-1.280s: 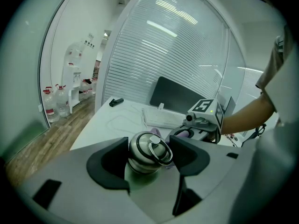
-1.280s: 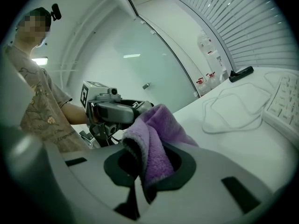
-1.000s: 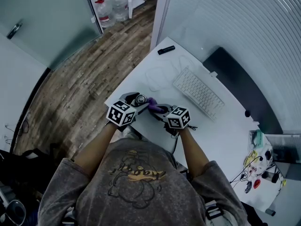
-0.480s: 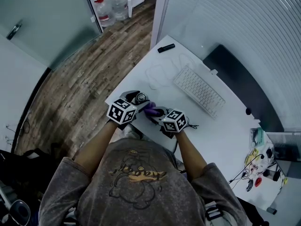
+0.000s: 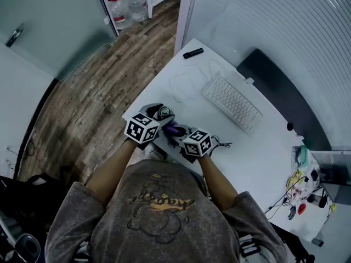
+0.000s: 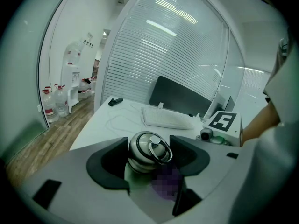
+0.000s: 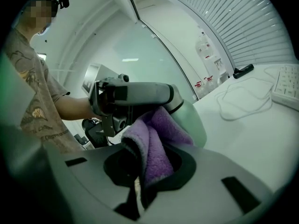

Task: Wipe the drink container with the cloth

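Purple and fluffy: a soft folded cloth, pinched tight between the jaws of the right gripper. No gap there, just cloth squashed in the middle.

Shiny metal drink bottle with a pale green body and a ring on its lid, squeezed near the top between the jaws of the left gripper. Held over the near corner of the big white desk, close to the person's tummy. Hard to tell whether the bottom of the bottle sits on the desk or hangs just above it.

Both grippers side by side, almost bumping. Purple cloth pushed up against the green side of the bottle, right under the left gripper's jaws.

Farther back on the desk and well apart from all this: a flat white keyboard and a thin white cable lying in a loop.

Looks like the rubbing step, right in the middle of it. Cloth on the bottle, wiping under way, probably not finished, with much of the green side not covered by cloth.

For the next move, most likely: keep the bottle gripped firm so it cannot wobble or slip. Slide the cloth along the green side with a gentle push. Maybe turn the bottle a little to reach the far side. Mind the two grippers knocking together.
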